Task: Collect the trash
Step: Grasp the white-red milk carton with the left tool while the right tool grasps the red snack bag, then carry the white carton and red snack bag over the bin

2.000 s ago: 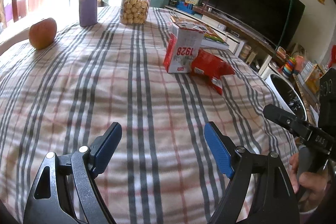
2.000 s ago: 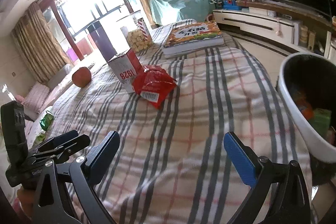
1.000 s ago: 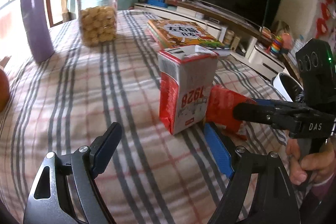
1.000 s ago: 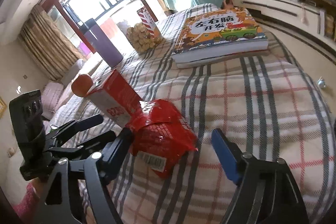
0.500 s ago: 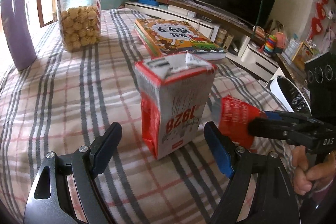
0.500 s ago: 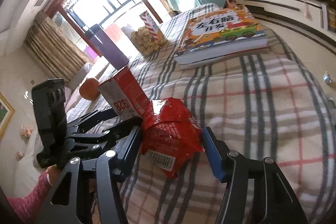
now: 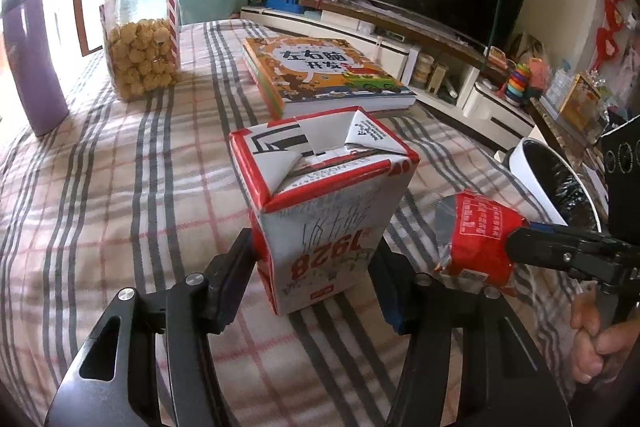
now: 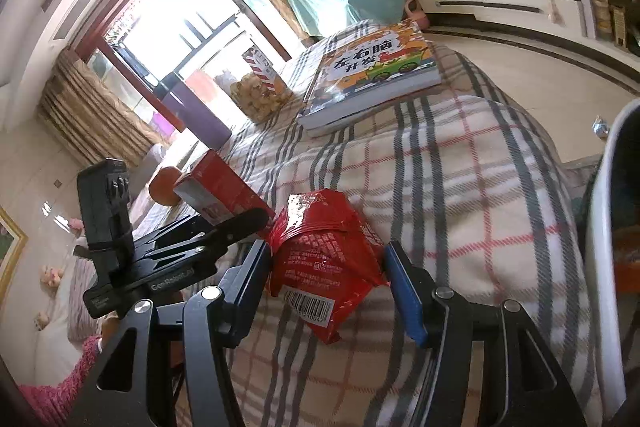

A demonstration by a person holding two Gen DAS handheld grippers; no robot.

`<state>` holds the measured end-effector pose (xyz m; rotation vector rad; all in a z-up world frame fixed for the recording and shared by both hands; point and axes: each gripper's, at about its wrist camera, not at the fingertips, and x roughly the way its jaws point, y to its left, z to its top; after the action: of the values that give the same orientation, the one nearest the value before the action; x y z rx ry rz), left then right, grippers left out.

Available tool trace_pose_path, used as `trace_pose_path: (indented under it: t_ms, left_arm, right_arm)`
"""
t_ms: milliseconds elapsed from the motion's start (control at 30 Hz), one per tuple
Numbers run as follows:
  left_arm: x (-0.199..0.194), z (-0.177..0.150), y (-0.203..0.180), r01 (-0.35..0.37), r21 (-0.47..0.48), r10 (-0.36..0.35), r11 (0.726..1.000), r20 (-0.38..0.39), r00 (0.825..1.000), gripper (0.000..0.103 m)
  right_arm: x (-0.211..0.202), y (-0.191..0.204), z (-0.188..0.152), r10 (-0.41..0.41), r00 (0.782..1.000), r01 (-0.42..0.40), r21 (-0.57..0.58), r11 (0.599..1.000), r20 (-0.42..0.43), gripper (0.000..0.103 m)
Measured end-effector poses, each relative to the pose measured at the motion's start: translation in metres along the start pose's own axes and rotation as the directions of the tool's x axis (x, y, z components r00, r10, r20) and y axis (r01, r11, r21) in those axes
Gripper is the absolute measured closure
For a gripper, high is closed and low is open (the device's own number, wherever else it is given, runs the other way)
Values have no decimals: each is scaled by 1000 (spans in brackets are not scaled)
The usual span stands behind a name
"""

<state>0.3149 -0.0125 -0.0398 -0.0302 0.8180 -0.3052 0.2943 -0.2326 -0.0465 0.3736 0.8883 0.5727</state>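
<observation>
Well, far off to the left of our left claw (image 7: 312,263) we see a purple tumbler (image 7: 32,63) standing upright on the plaid cloth (image 7: 120,187), and just right of it a clear jar (image 7: 140,35) of round snacks. Straight ahead, beyond the claw, lies a picture book (image 7: 324,71), flat on the cloth. Between the left claw's fingers stands the carton (image 7: 320,195), red and white, upright, its folded top toward us. The jaws are closing on it; the left finger touches the carton's left edge and the right finger sits at its right side, though we cannot tell whether that pad presses yet. To the right of this claw a white bin (image 7: 556,179) with a black liner stands past the table's edge.

From the right wrist, the left claw and its carton (image 8: 216,191) sit just to the left of our right claw (image 8: 326,279), with an orange fruit (image 8: 164,187) behind them. Our right claw is about half open and holds the red wrapper (image 8: 324,255) between its fingers; both pads meet the crumpled sides, and the barcode end hangs toward us. Ahead and a little right lies the book (image 8: 372,79). At the far right edge rises the bin's (image 8: 604,227) white wall.
</observation>
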Motion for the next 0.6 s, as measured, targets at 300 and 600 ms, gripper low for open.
trace_pose_path:
  t_ms: [300, 600]
  left_arm:
    - [-30, -27, -24, 15, -24, -14, 1000, 15, 1000, 48]
    - [-48, -57, -24, 13, -97, -14, 995, -5, 1000, 48]
  right_arm:
    - [-15, -1, -16, -29, 999, 29, -3, 1000, 15, 44]
    - [-8, -6, -27, -64, 998, 64, -9, 998, -20, 33]
